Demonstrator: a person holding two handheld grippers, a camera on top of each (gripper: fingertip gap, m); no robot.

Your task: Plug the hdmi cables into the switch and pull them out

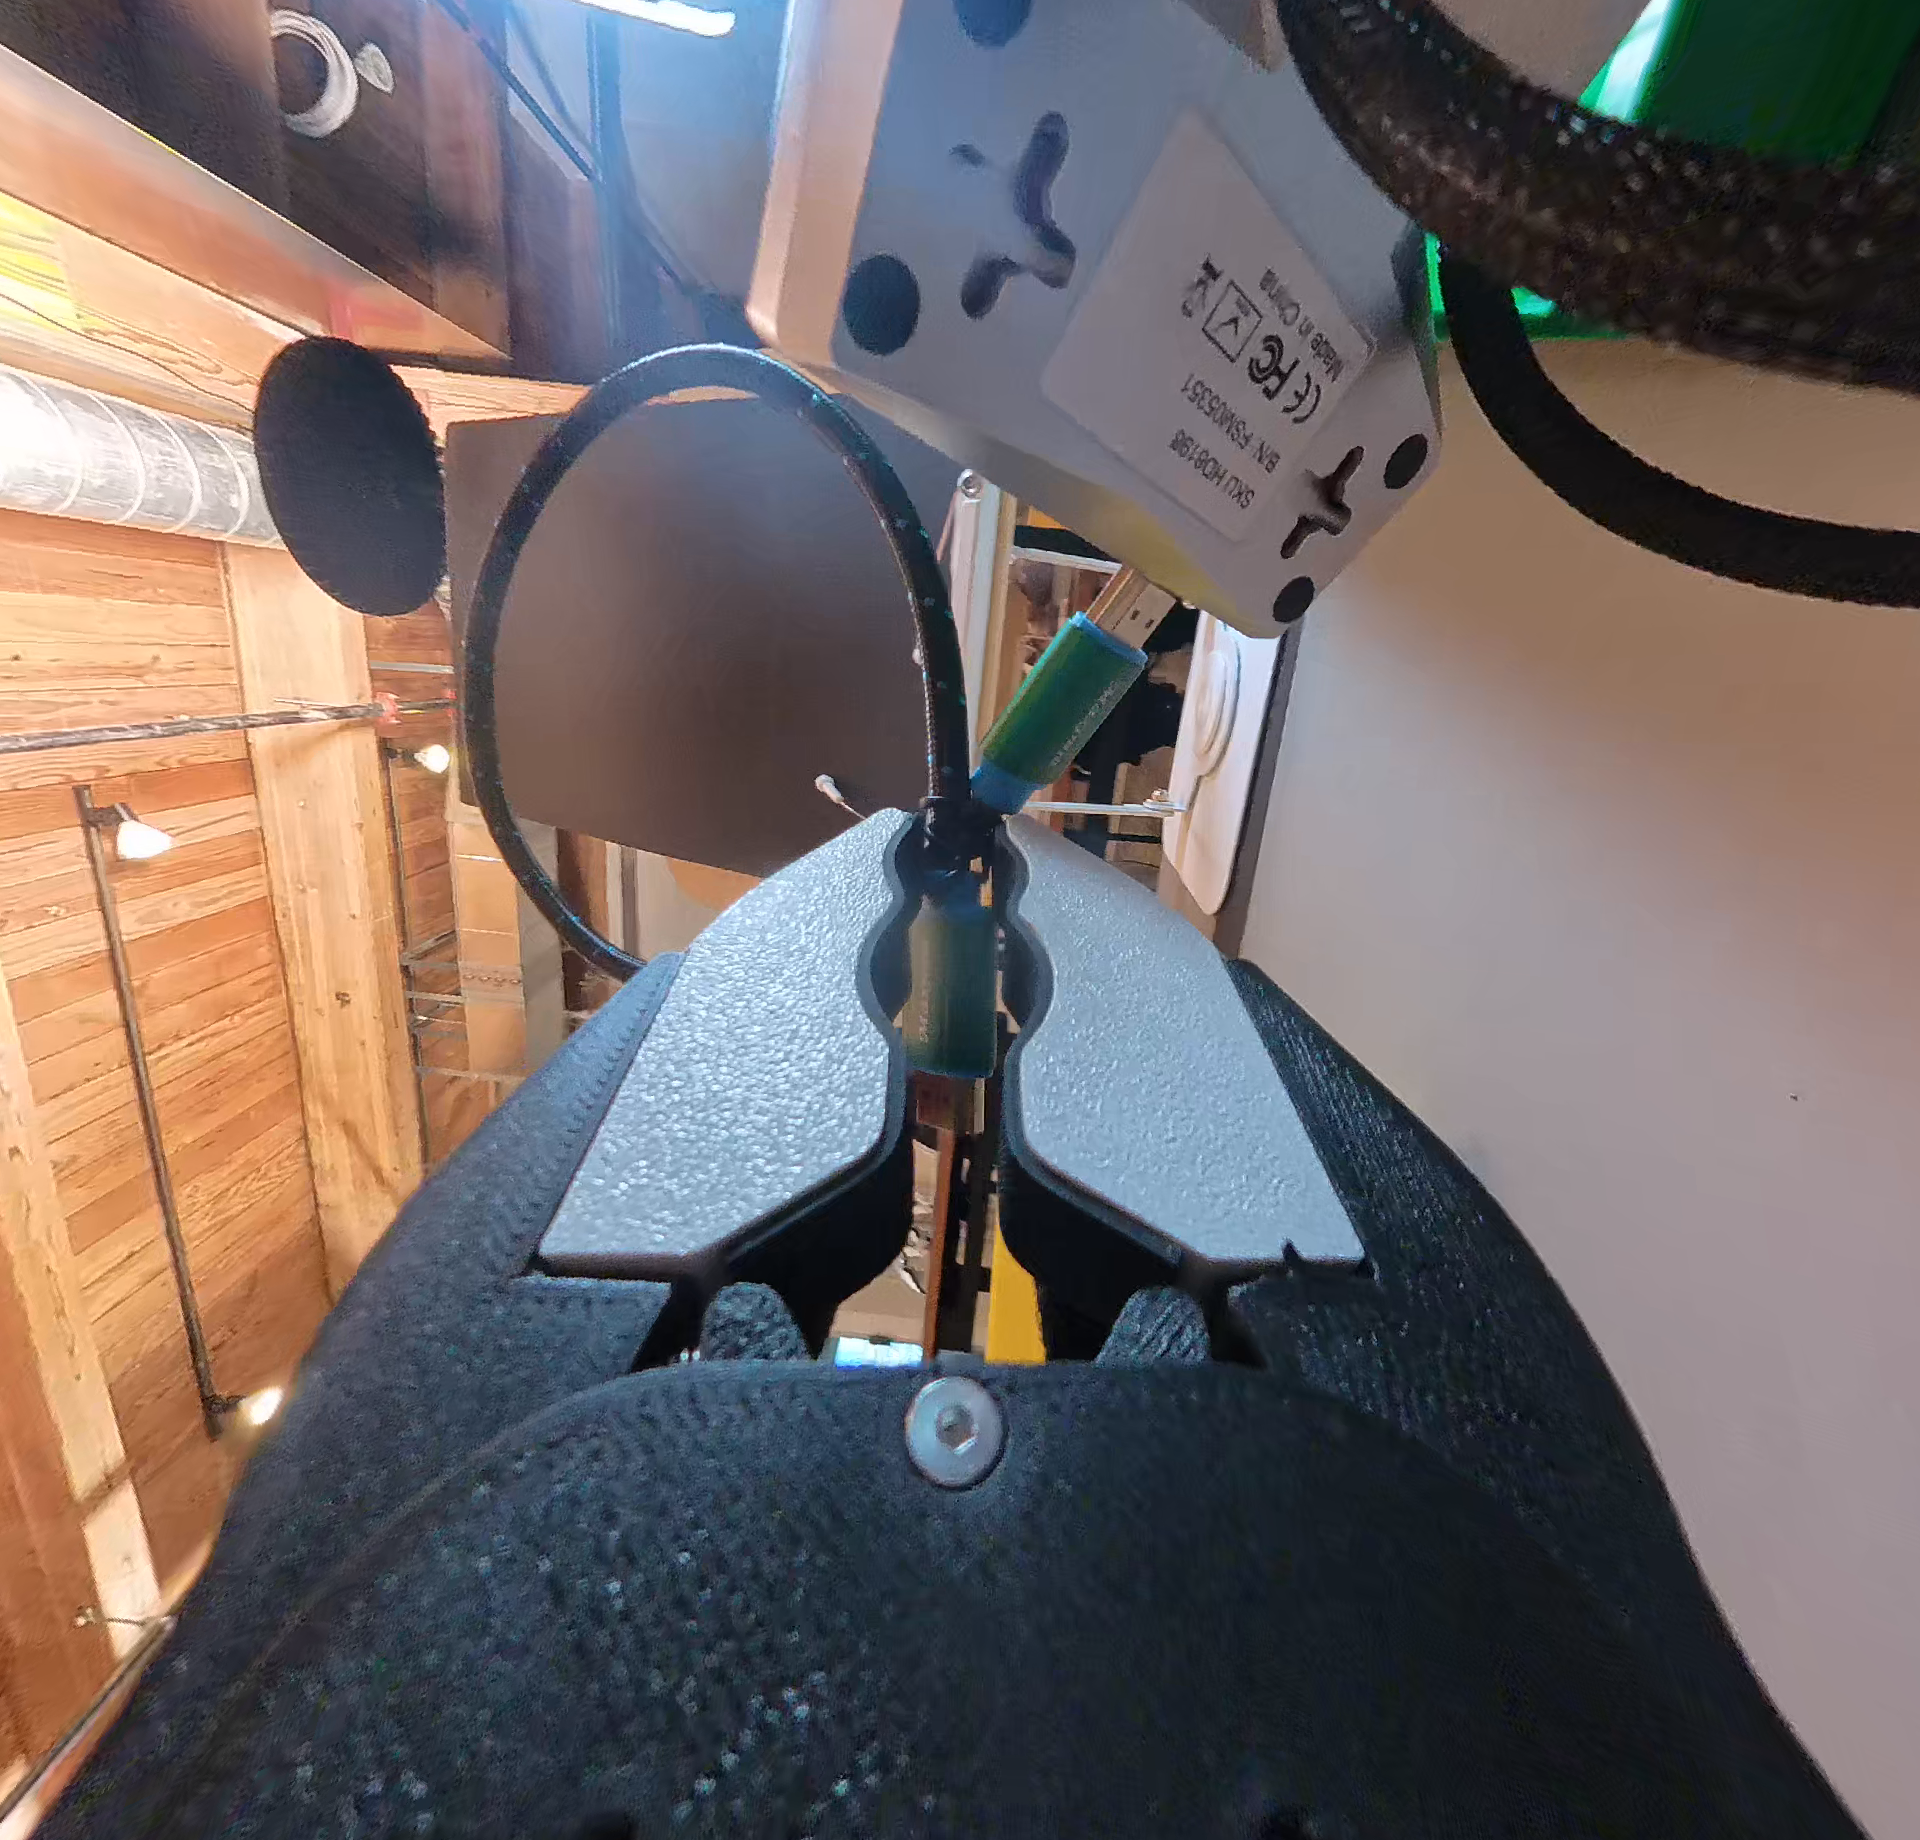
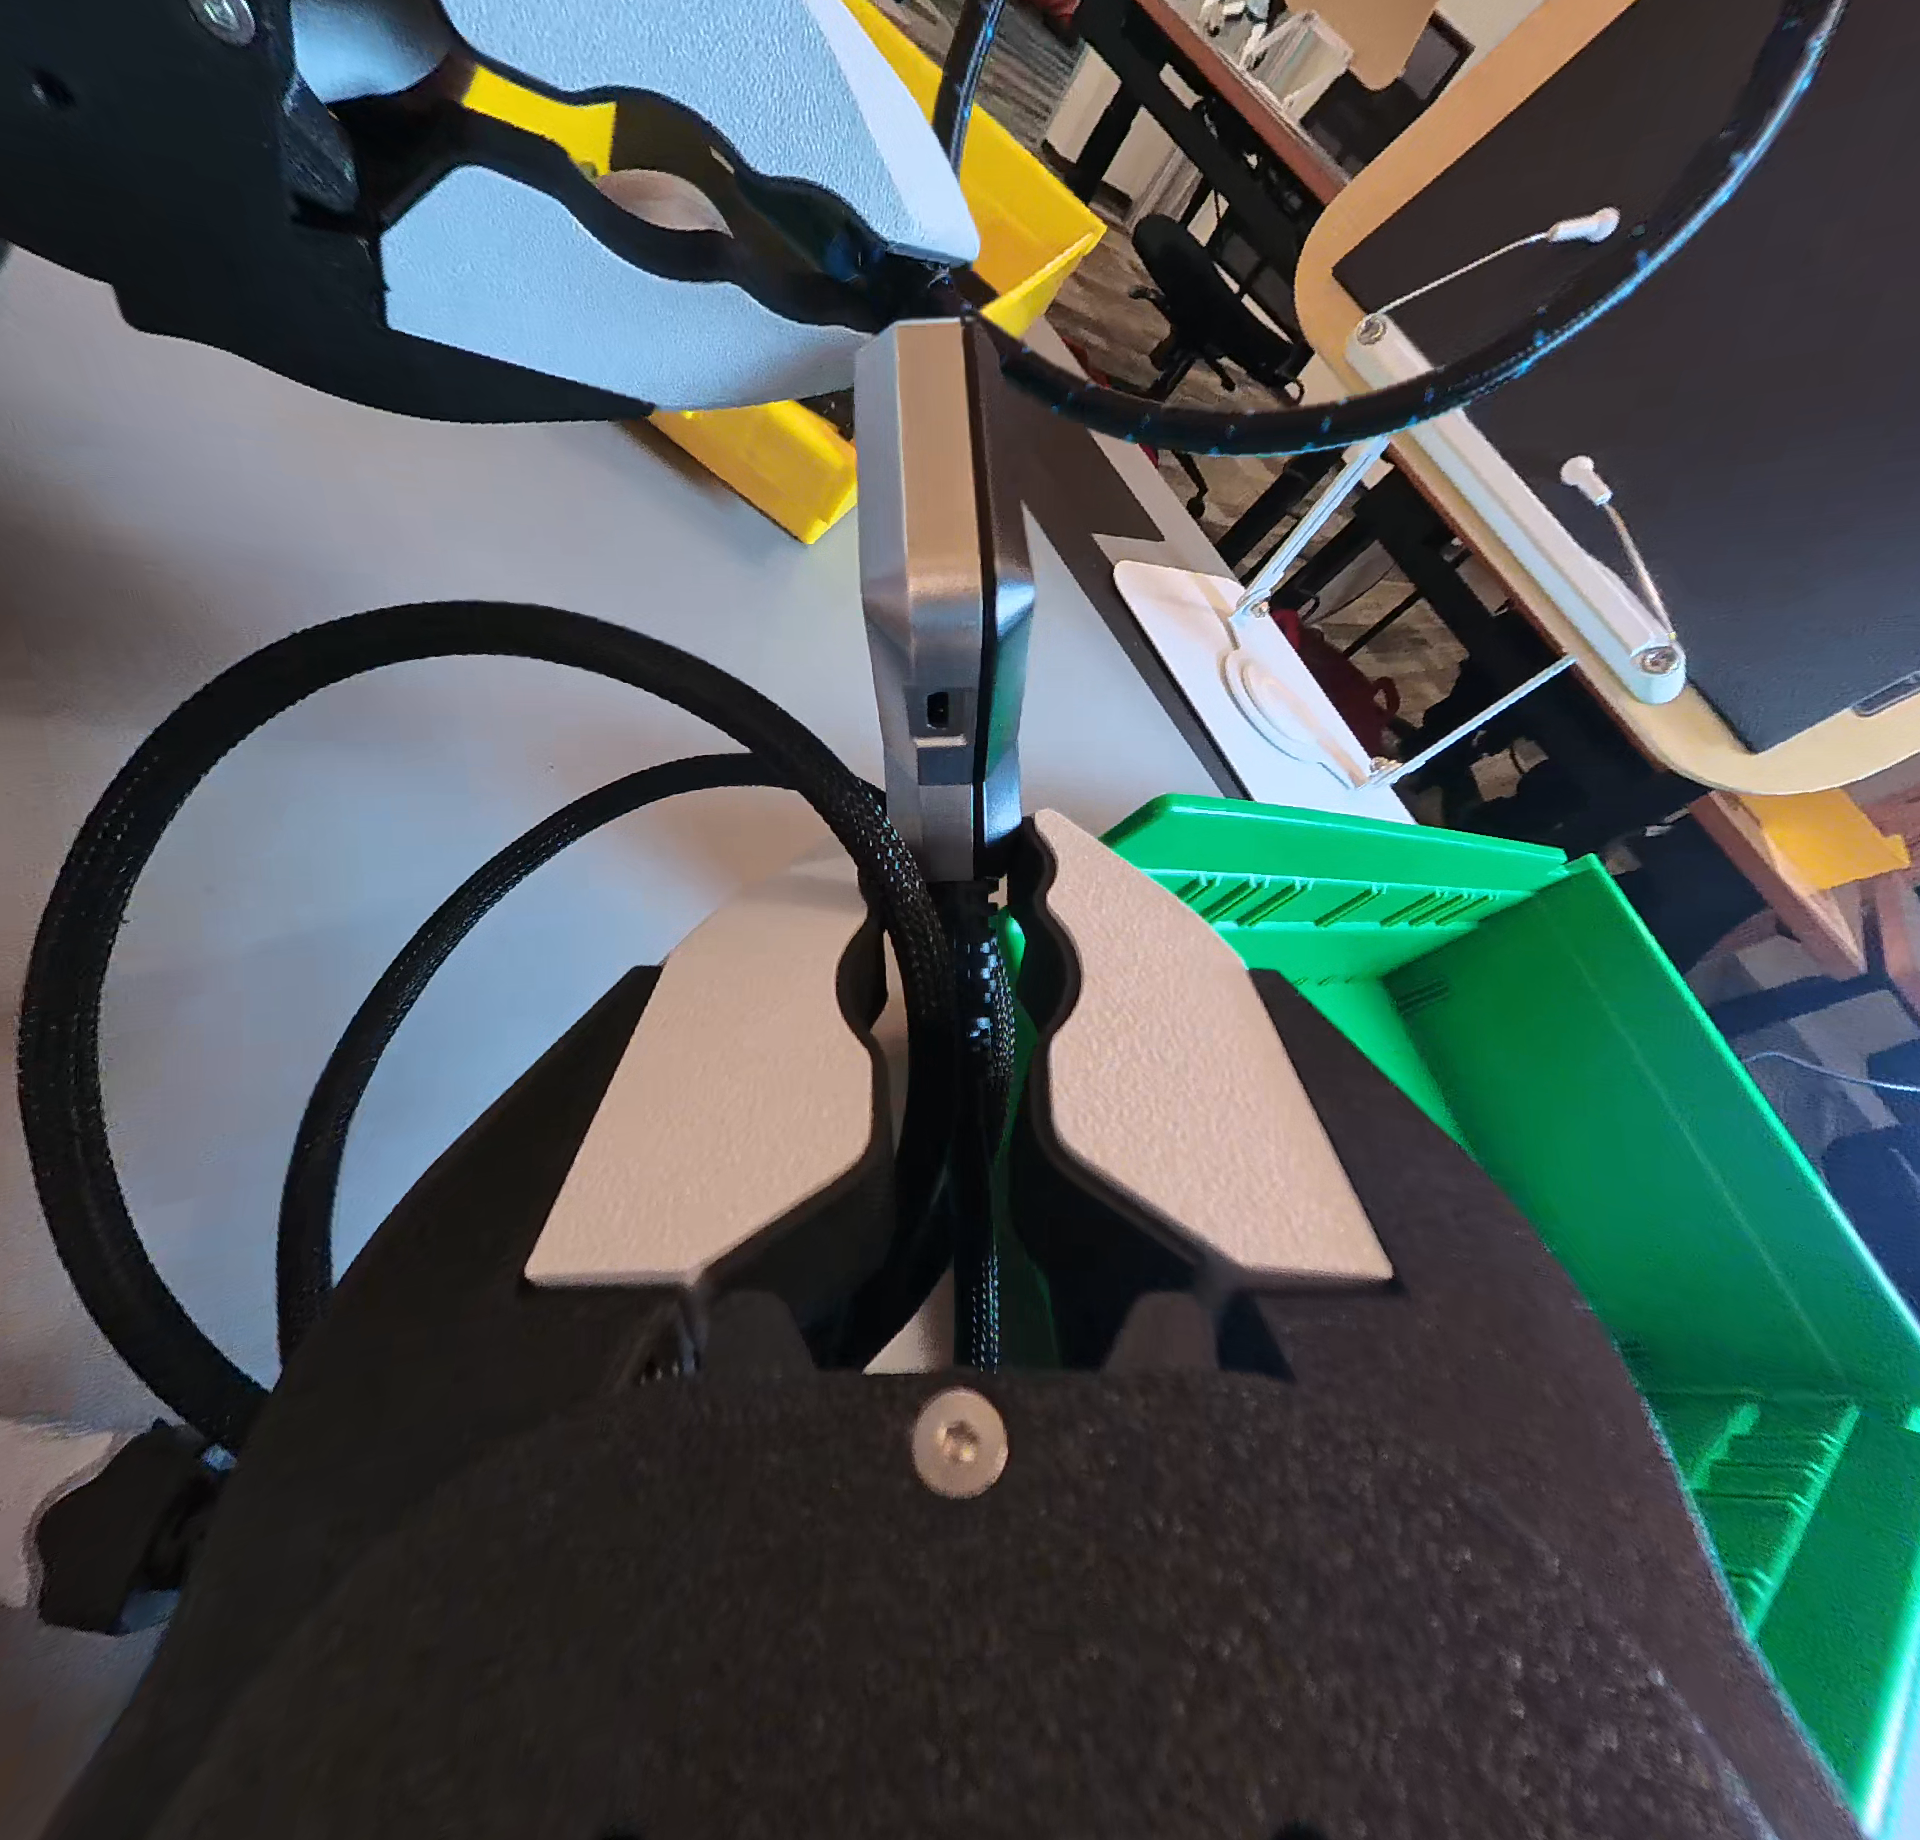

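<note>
1. Holding the switch (image 2: 925, 564) edge-up off the counter (image 2: 312, 502): right gripper (image 2: 1013, 855) fingers are pressed on its lower end, with the braided cable (image 2: 977, 1042) running between them. Probably bracing it against plug force.
2. Left gripper (image 1: 951, 845) fingers pinch a green plug (image 1: 940, 990), its tip pointing back at the camera. The thin cable (image 1: 488, 647) loops away.
3. Second plug (image 1: 1060, 720) sits just past those fingertips, lined up with the switch edge. Its metal tip is still showing, so I cannot tell whether it is seated or coming out.
4. Green bin (image 2: 1455, 1011) is beside the right gripper, yellow bin (image 2: 1029, 221) behind.
</note>
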